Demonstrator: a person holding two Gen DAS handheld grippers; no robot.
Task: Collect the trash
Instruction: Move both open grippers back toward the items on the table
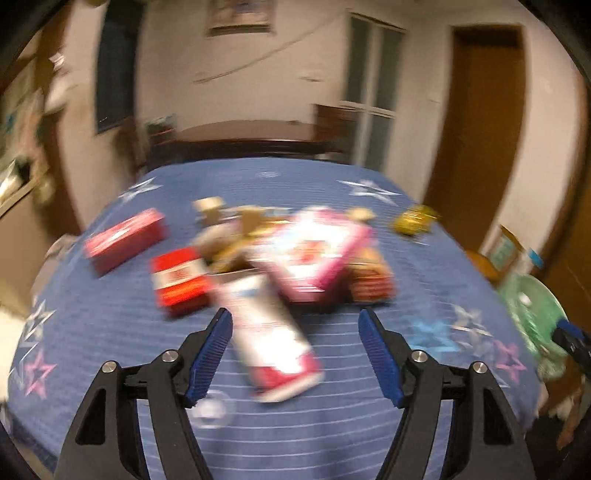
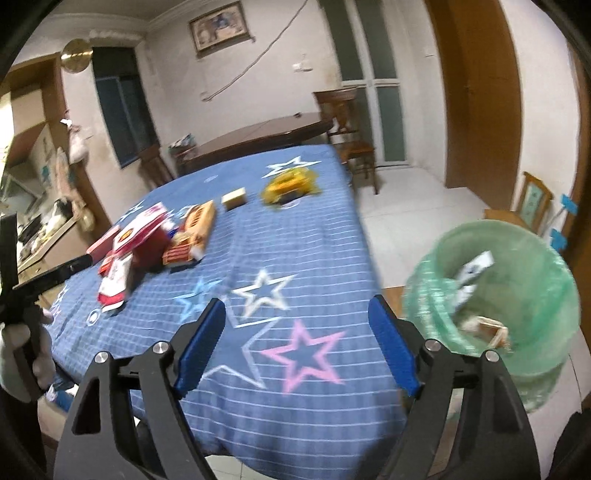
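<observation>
Both claws, left point(image 1: 295, 325) and right point(image 2: 297, 314), gape empty above the striped, star-printed cloth on the bench point(image 2: 295, 236). Glossy cartons point(image 1: 273, 332) lie at twelve o'clock; crinkly green bag point(image 2: 495, 295) at three.

A lived-in home: star-patterned blue cloth point(image 2: 280, 258), framed picture point(image 2: 219, 27), wooden dining table point(image 2: 266, 134), chair point(image 2: 347, 122)

Heaped near the middle of the blue star-printed tablecloth point(image 2: 295, 258): red, pink and white cardboard cartons point(image 1: 273, 332) lying flat, crumpled yellow wrapper point(image 2: 288, 184) at its far side, green plastic-lined bin point(image 2: 491, 295) just off its right edge.
</observation>
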